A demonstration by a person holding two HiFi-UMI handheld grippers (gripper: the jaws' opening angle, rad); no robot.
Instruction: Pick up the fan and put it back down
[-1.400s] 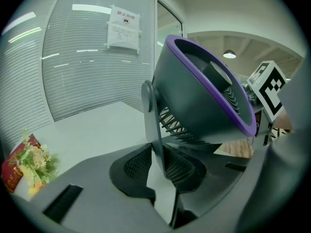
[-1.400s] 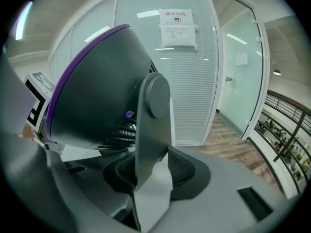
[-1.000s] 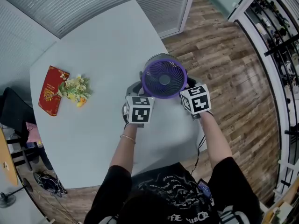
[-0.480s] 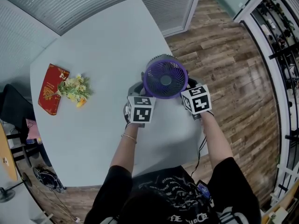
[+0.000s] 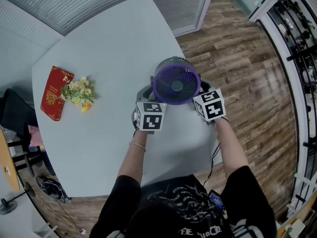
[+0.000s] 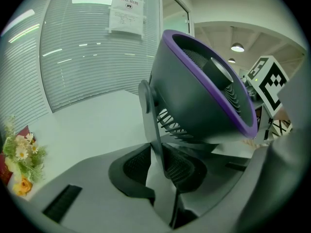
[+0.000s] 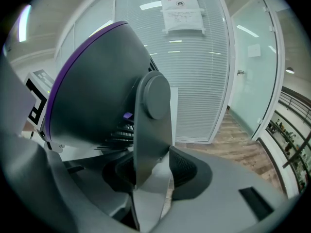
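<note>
Looking down past a black shirt [image 5: 183,209], with white lettering cut off at the picture's bottom edge and unreadable. Holding the fan [image 5: 176,81] from both sides near the counter's [image 5: 109,48] right edge, purple grille tilted upward. Clamping the fan's left stand arm [image 6: 149,115] in the left gripper [image 6: 160,166], fingers [image 6: 132,163] closed with mesh pads pressed against it. Keeping the right stand arm [image 7: 151,130] between the fingers [image 7: 187,171] of the right gripper [image 7: 153,171], just eased a little wider, pads touching the arm. Cannot tell whether the fan's base rests on the counter, being hidden under the fan's head. Farther left on the counter, a small bunch of flowers [image 5: 79,94] overlapping a red packet [image 5: 55,94] with a gold pattern, any writing too small to read. Beyond, slatted blinds [image 7: 204,81] behind glass, bearing a white notice [image 7: 182,12] headed 禁止拍照, finer print below illegible.
</note>
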